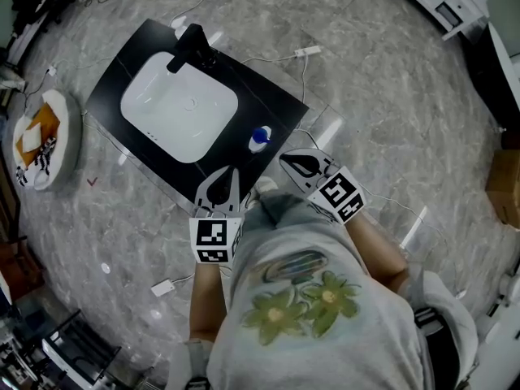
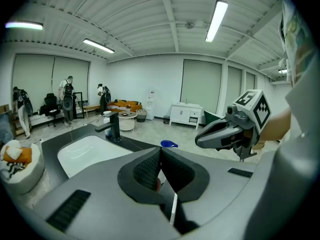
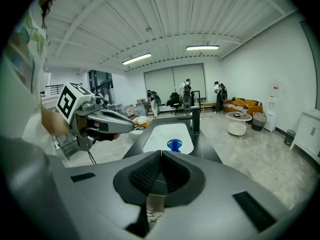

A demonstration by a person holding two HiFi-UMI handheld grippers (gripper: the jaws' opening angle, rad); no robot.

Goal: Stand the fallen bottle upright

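A small white bottle with a blue cap (image 1: 259, 139) stands on the black countertop (image 1: 268, 96), by the near right corner of the white basin (image 1: 179, 108). Only its blue cap (image 2: 169, 144) rises over the jaws in the left gripper view, and the same cap (image 3: 174, 145) shows in the right gripper view. My left gripper (image 1: 230, 173) hangs just off the counter's near edge, short of the bottle, shut with nothing between its pads (image 2: 160, 151). My right gripper (image 1: 288, 160) is to the bottle's near right, clear of it, also shut and empty (image 3: 161, 154).
A black faucet (image 1: 191, 47) stands at the basin's far end. A round cushion basket (image 1: 45, 140) lies on the marble floor to the left. Cables and a white adapter (image 1: 162, 287) trail over the floor. A cardboard box (image 1: 505, 187) sits at the right edge.
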